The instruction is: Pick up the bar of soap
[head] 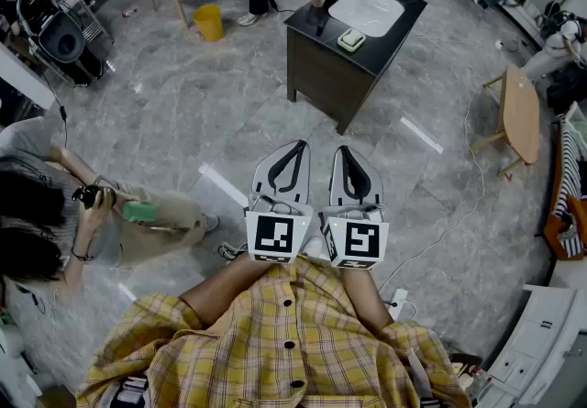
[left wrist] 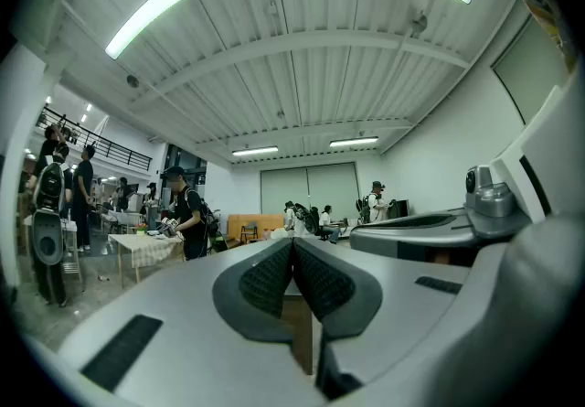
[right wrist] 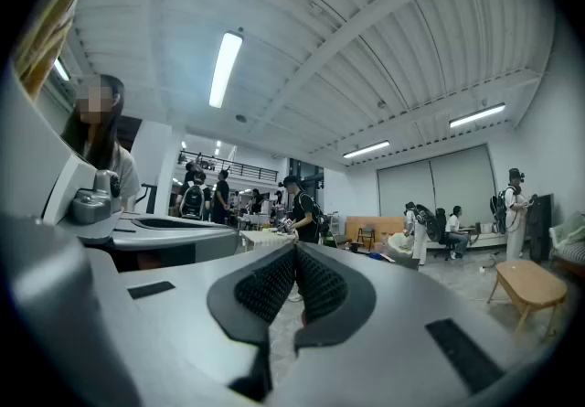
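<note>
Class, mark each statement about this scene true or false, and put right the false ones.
1. The left gripper and the right gripper are both shut and hold nothing. True.
2. The bar of soap is in the left gripper. False: it lies on top of the dark cabinet, well away from both grippers.
3. A yellow bucket stands on the floor. True.
4. The white basin sits on the floor beside the bucket. False: it is on the cabinet top, next to the soap.

Bright even light from ceiling tubes (left wrist: pixel 146 16); strong fisheye bending, perhaps soft edges.
</note>
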Tool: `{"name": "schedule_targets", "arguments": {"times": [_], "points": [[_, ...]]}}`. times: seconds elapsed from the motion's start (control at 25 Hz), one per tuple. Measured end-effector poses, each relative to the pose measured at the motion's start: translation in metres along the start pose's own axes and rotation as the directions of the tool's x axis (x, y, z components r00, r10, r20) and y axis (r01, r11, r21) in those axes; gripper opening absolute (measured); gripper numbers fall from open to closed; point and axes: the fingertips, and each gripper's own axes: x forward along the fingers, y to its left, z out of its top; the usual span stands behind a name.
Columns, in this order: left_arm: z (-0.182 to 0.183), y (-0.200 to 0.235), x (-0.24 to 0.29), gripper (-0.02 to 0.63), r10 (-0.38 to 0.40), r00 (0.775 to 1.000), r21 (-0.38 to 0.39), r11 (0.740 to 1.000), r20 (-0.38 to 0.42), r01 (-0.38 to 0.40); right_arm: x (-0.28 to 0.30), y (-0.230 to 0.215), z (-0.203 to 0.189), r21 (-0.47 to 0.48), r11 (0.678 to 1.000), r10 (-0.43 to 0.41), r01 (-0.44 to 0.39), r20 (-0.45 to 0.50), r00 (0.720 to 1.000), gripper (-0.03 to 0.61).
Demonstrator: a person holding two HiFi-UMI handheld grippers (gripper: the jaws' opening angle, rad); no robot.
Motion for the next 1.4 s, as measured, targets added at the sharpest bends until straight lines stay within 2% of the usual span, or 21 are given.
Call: {"name": "schedule_targets", "arguments": {"times": [0.28, 0.48, 0.72, 1.0, 1.2, 1.4], "points": [[0.001, -0.003, 0.01, 0.012, 0.001, 1.0, 0.001, 1.0, -0.006, -0.001, 0.005, -0.011, 0.001, 0.0, 1.0, -0.003, 0.003, 0.001, 1.0, 0.02], [0.001, 0.0, 0.031, 0.012, 0.003, 1.0, 0.002, 1.0, -0.025, -0.003, 0.02, -0.026, 0.004, 0.043, 0.999, 0.004, -0.005, 0.013, 1.0, 0.02], [-0.005, -0.037, 0.01, 0.012, 0.005, 1.0, 0.004, 1.0, -0.018, -0.005, -0.019, -0.037, -0.004, 0.042, 0.999, 0.004, -0.005, 0.028, 1.0, 0.02], [-0.005, -0.072, 0.029, 0.012, 0.016, 0.999, 0.019, 1.0, -0.03, -0.016, -0.034, -0.077, -0.01, 0.052, 0.999, 0.007, -0.009, 0.031, 1.0, 0.02], [-0.019, -0.103, 0.035, 0.012, 0.024, 0.998, 0.03, 0.999, -0.066, -0.022, -0.045, -0.098, -0.018, 0.087, 0.996, 0.016, -0.021, 0.05, 0.999, 0.02], [-0.026, -0.109, 0.046, 0.012, 0.04, 0.995, 0.039, 0.999, -0.093, -0.036, -0.047, -0.123, -0.03, 0.122, 0.992, 0.004, -0.009, 0.04, 0.999, 0.02]]}}
